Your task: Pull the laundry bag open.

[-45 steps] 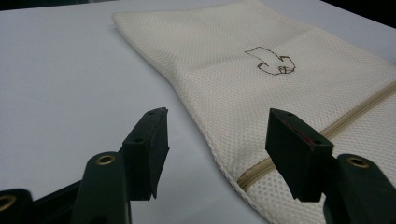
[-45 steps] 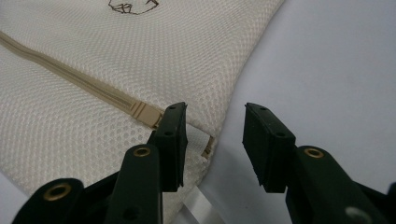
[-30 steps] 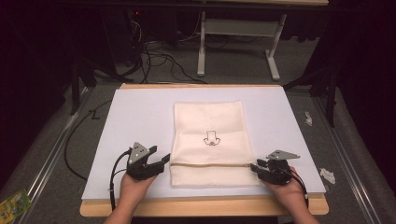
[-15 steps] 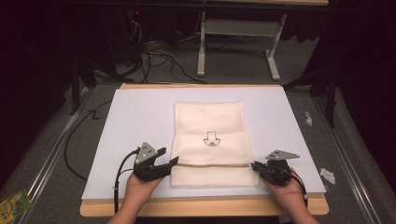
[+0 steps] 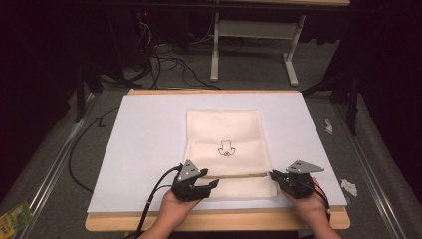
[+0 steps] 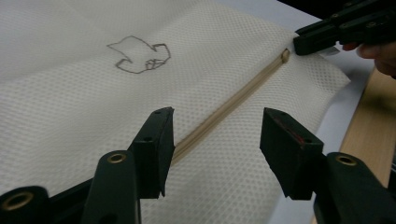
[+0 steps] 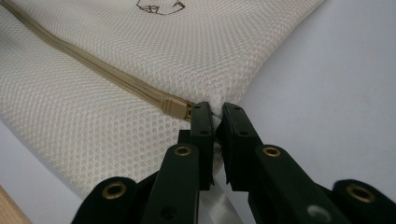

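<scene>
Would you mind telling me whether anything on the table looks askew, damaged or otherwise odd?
Nothing stands out. The mesh bag lies flat and square on the white sheet, and its zipper runs straight and looks intact.

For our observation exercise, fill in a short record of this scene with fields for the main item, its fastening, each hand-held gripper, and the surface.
Main item: cream mesh bag with a small drawn mark
Fastening: beige zipper, slider at the right gripper's end
Left hand-held gripper: jaws apart, closing, straddling the zipper, no grip
Right hand-held gripper: shut on the bag's edge beside the slider
Surface: white sheet on a wooden board
</scene>
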